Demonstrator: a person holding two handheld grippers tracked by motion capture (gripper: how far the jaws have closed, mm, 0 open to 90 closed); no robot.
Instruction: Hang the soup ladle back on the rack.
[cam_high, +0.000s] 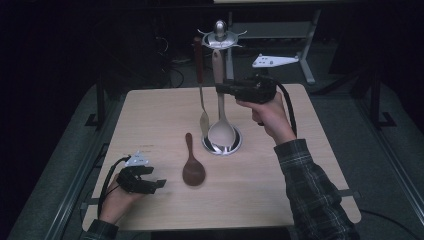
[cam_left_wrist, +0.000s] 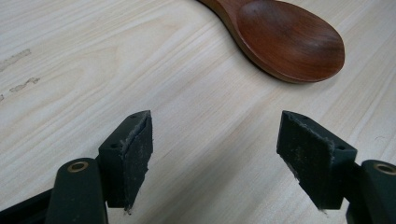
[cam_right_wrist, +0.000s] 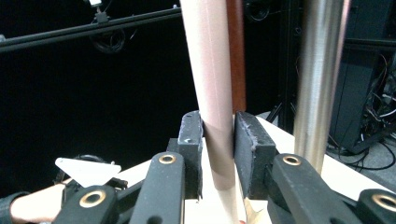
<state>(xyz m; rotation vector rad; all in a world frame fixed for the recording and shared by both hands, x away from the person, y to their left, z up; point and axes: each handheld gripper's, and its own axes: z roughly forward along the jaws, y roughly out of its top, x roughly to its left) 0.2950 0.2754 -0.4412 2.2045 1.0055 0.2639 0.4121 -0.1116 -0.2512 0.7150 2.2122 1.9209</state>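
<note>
done: pale ladle (cam_high: 220, 100) hangs on far rack (cam_high: 220, 37) | right gripper (cam_high: 220, 89) jaws around its handle, grip easing | left: dark spoon (cam_high: 192, 167) lies near-centre on table (cam_high: 280, 190) | left gripper (cam_high: 159, 183) wide, empty

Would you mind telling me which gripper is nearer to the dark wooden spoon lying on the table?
Left. The left gripper rests open just left of the dark wooden spoon, while the right gripper is up at the utensil stand, fingers around the pale spoon's handle.

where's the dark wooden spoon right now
In the high view the dark wooden spoon lies flat on the table, left of the rack's base, just ahead of the open left gripper.
</note>
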